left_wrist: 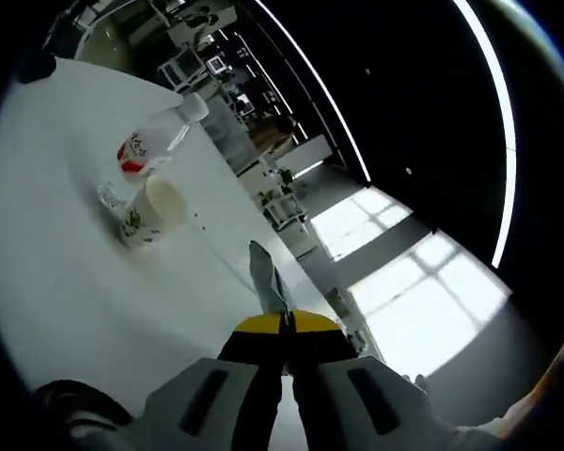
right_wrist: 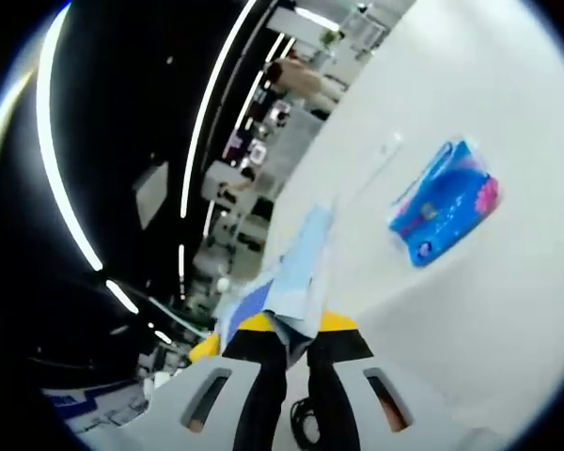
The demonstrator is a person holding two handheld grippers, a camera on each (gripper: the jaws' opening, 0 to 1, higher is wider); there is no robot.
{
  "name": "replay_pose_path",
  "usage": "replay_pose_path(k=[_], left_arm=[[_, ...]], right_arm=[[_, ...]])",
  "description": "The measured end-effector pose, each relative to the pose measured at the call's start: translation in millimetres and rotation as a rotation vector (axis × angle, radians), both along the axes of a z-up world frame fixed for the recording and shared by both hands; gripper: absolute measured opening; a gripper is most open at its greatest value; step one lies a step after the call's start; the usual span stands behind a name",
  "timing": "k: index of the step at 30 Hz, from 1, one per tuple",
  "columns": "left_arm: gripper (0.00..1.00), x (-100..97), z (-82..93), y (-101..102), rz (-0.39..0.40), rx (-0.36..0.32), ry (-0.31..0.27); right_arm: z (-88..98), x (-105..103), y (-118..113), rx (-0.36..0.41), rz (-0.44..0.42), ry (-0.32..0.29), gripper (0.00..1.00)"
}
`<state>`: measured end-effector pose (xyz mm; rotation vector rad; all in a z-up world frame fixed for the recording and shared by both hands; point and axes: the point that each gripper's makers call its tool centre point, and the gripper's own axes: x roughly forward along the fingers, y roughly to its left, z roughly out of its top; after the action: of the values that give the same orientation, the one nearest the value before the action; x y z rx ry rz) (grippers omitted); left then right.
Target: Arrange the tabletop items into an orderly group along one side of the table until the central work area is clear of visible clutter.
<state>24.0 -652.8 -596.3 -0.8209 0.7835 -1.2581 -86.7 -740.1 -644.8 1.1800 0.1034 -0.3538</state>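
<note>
In the left gripper view, a clear plastic bottle [left_wrist: 158,139] with a red label lies on its side on the white table [left_wrist: 66,282]. A paper cup [left_wrist: 152,214] with green print rests just in front of the bottle. My left gripper [left_wrist: 284,325] is shut on a thin grey-blue sheet [left_wrist: 267,278] that sticks out past its yellow-tipped jaws. In the right gripper view, a blue packet [right_wrist: 444,202] lies flat on the table [right_wrist: 508,319]. My right gripper [right_wrist: 296,329] is shut on a light-blue sheet [right_wrist: 301,263], held above the table edge.
The table edge [left_wrist: 227,164] runs diagonally past the bottle and cup. Beyond it are office desks, shelves and bright windows [left_wrist: 423,291]. A dark object [left_wrist: 36,66] sits at the far table corner. A person [right_wrist: 299,80] stands far off.
</note>
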Motion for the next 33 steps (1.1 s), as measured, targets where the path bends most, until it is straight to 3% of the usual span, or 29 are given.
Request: replay_pose_path(k=[6,9,12,13,15,22,33], left_arm=[[0.0,8.6,-2.2,-6.1,-0.014,-0.015,-0.002],[0.0,12.4,-4.1,-5.9,-0.014,-0.014,0.001],[0.0,15.3,-9.9,-5.4,-0.026,0.006,0.004],[0.0,17.3,-12.7,-5.6,-0.027,0.015,0.005],[0.0,21.4,-20.0,-6.7,-0.024,0.045,-0.003],[0.0,34.1,-38.2,-16.6,-0.029,0.117,-0.024],[0.0,55.6,-64.2,-30.1,-0.041,0.217,-0.073]], right_arm=[[-7.9,-0.5,-10.4,0.05,-0.036,0.012,0.12],[-9.5,-3.3,-14.9,0.015,-0.051,0.033,0.11],[-13.6,-1.5,-15.9,0.023,-0.035,0.044,0.08],[-19.8,-1.0,-13.6,-0.022,0.005,0.095,0.07],[-18.3,5.2,-15.8,-0.071,0.01,0.106,0.07],[-33.3,16.5,-21.2,-0.108,0.038,0.174,0.05],[-48.8,36.3,-35.1,-0.116,0.066,0.224,0.06]])
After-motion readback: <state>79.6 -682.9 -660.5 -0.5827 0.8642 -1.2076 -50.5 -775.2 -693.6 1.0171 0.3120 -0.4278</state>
